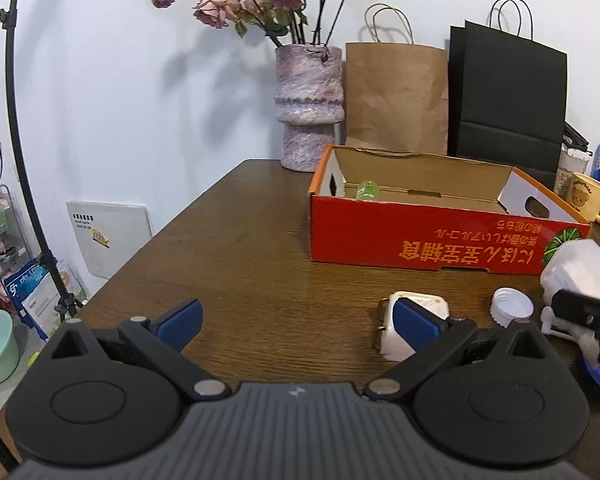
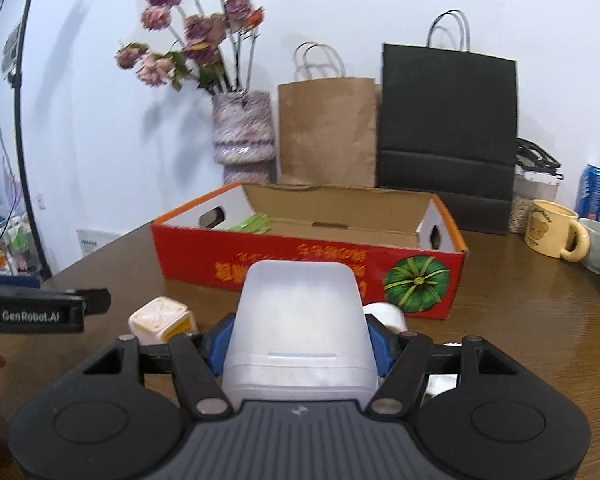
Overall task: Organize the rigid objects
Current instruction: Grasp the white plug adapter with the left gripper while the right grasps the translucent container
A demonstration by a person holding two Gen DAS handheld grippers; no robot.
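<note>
- The right tongs (image 2: 300, 344) are clenched on a translucent white plastic container (image 2: 300, 320), low in the centre of the right wrist view.
- The left tongs (image 1: 298, 320) stand released over the brown wooden counter (image 1: 240, 248), grasping nothing.
- A white plug adapter (image 1: 420, 312) lies just behind the left tongs' right-hand blue pad.
- A white ribbed cap (image 1: 512, 306) lies right of it.
- The open red cardboard box (image 1: 440, 236) sits at mid right, a green item (image 1: 367, 190) inside.

White jug (image 2: 300, 328) hides cap (image 2: 385, 315) ahead of right tool. Green item (image 2: 252, 223) in box (image 2: 308, 264) blurred, mostly behind box wall. Left tool's right finger (image 1: 414, 322) covers part of cube (image 1: 418, 322).
</note>
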